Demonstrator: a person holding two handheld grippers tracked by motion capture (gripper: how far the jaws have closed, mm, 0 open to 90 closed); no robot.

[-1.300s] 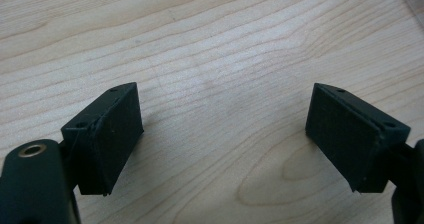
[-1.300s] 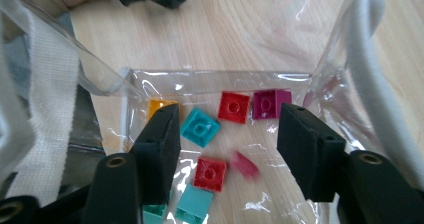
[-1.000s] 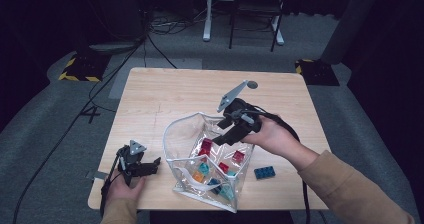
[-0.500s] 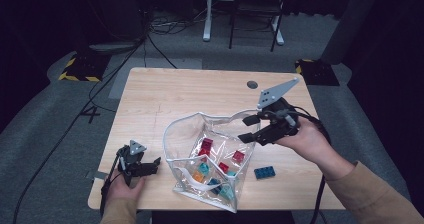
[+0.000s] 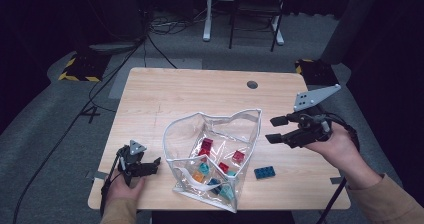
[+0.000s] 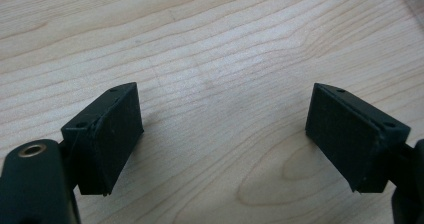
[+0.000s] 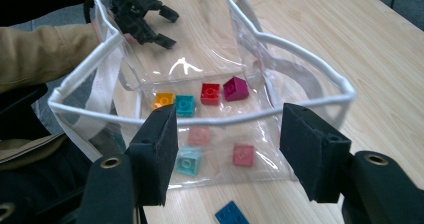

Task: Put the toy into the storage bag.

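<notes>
On the pale wooden table (image 5: 170, 99) a clear plastic pouch with white piping (image 5: 215, 156) holds small coloured bricks (image 7: 210, 93). The right gripper (image 5: 274, 129) hovers beside it, jaws parted, empty. The left gripper (image 5: 156, 163) rests with jaws apart over bare wood.

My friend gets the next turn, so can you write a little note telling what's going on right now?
Left tool: open, empty, low over the table beside the clear bag.
Right tool: open, empty, held up to the right of the bag.
Done: several small bricks lie inside the bag.
Left: one blue brick sits on the table right of the bag; it probably goes in next.
</notes>
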